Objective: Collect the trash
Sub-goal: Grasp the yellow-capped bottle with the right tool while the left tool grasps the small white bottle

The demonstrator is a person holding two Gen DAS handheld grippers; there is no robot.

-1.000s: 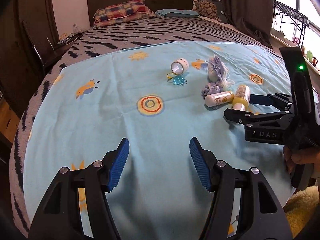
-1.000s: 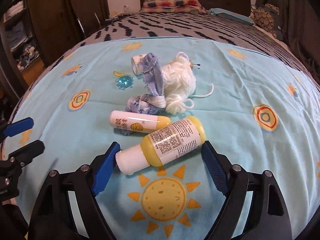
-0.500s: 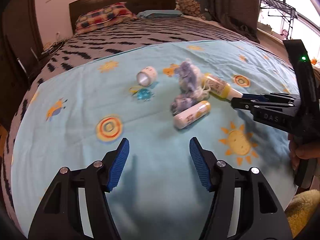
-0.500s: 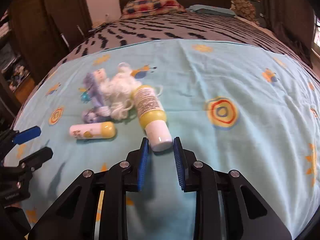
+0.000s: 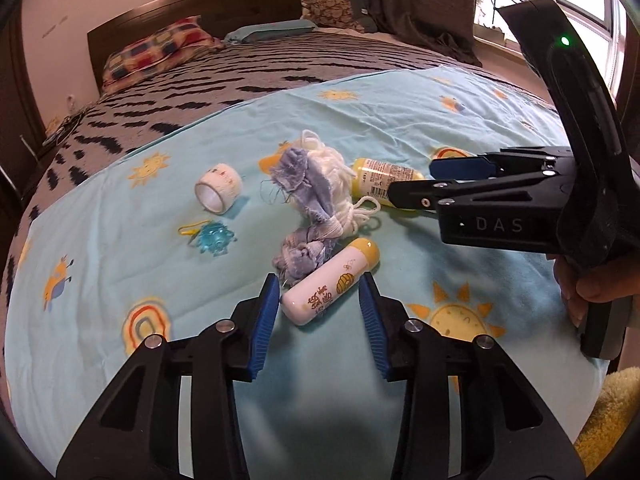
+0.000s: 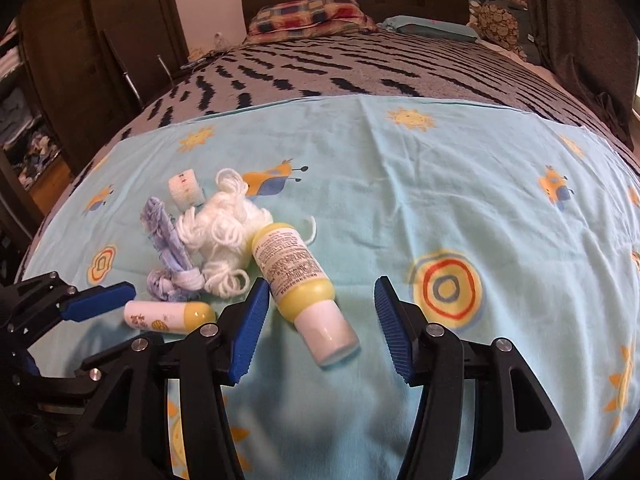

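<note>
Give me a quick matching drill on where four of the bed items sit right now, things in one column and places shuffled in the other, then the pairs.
Things:
1. large yellow bottle
2. small white tube
3. tape roll
4. blue spiky toy

Places:
A. between the open jaws of the left gripper
B. just in front of the tape roll in the left wrist view
C. between the open jaws of the right gripper
D. left of the rag and yarn pile

Pairs: 1-C, 2-A, 3-D, 4-B
</note>
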